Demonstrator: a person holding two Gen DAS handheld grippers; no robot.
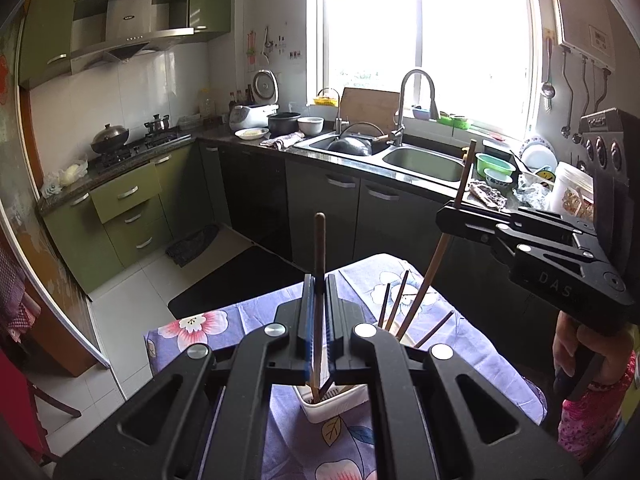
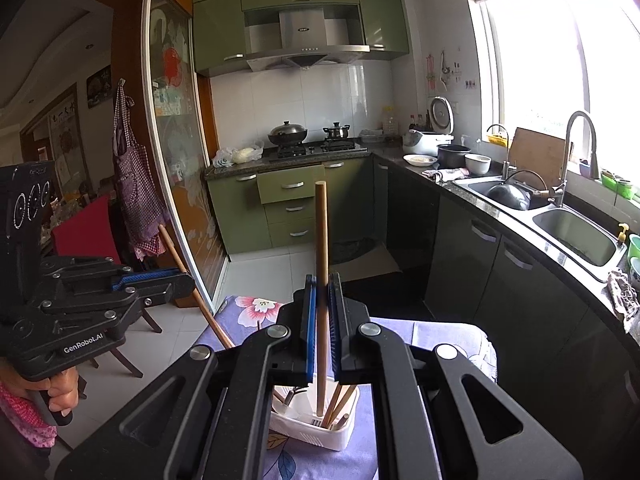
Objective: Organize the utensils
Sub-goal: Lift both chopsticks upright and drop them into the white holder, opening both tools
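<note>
left gripper (image 1: 319,340): pinching dark brown wooden chopstick (image 1: 319,248)
right gripper (image 2: 320,336): pinching light wooden chopstick (image 2: 321,232)
white plastic holder (image 2: 316,428): several chopsticks already in
left: both held sticks, apparently

Matt black plastic grippers w/ ribbed blue pads; smooth wood chopsticks (image 2: 321,264); glossy white plastic holder (image 2: 320,432); floral cloth table cover (image 1: 224,320); brushed-steel sink (image 1: 424,164).

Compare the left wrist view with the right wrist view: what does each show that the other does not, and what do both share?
Only the left wrist view shows the water heater on the wall. Only the right wrist view shows the checked apron and red chair. Both show the white utensil holder, the sink, and each gripper, left and right, shut on a chopstick.
</note>
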